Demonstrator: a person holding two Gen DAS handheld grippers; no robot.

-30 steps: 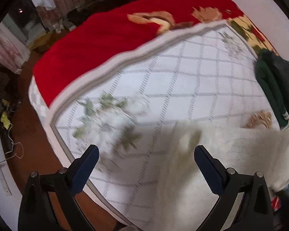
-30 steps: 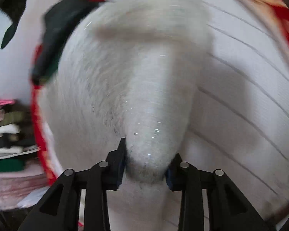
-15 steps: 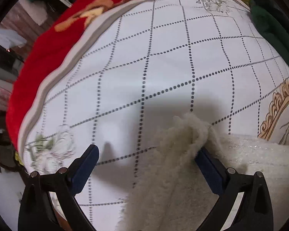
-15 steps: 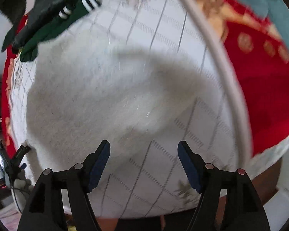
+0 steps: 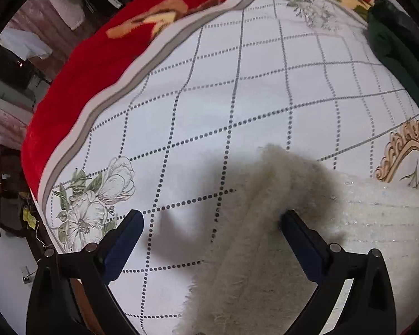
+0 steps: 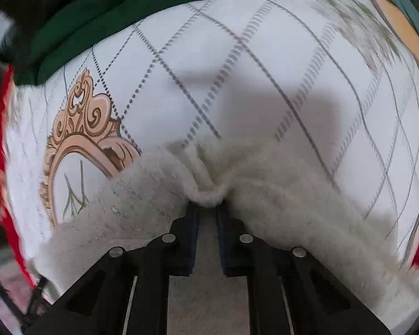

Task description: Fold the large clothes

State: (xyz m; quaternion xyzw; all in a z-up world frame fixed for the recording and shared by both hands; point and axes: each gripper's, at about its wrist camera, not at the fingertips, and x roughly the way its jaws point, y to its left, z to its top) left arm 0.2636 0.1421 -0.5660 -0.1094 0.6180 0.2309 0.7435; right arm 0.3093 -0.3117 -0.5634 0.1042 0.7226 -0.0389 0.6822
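Note:
A cream fluffy garment lies on the white quilted bed cover. My left gripper hangs open over the garment's raised edge. The fleece brushes the right finger, while the left finger stands over bare cover. In the right wrist view my right gripper points down and its jaws are closing. They pinch a bunched fold of the cream garment between the pads.
A dark green garment lies at the far right of the bed, also seen in the right wrist view. A red blanket covers the bed's far-left side. Beyond it are the floor and room clutter.
My right gripper let go of the fleece, swung across the bed with its jaws wide, and now pinches a fold at the garment's edge. My left gripper sank closer to the garment, still open.

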